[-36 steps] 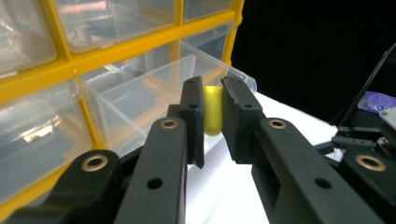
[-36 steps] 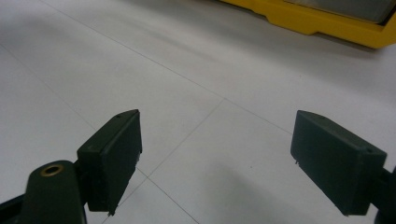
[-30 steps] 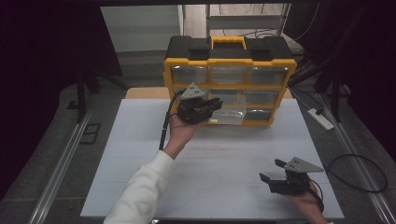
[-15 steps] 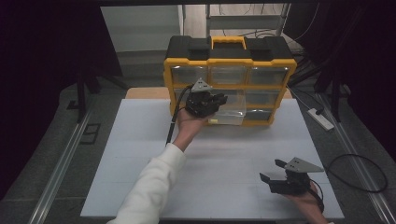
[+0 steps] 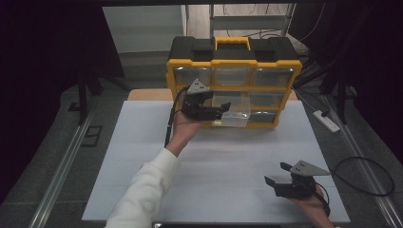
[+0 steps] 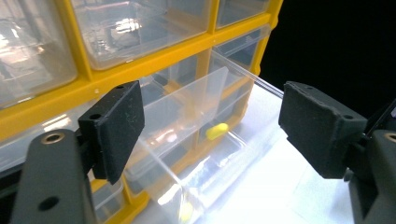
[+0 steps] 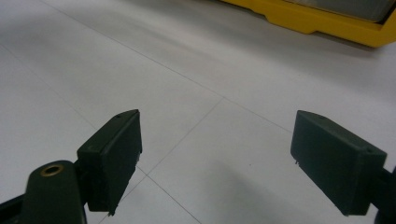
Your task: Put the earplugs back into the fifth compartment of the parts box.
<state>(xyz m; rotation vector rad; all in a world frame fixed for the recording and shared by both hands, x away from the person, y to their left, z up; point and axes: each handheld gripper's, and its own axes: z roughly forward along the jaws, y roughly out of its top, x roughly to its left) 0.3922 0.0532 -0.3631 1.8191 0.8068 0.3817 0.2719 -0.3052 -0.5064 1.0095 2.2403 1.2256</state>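
The organiser case (image 5: 233, 71) was yellow with a black top, its pulled-out drawer (image 5: 231, 110) clear; the worktop (image 5: 142, 142) was white.

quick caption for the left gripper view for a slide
Open left gripper in front of a pulled-out clear drawer of a yellow organizer.
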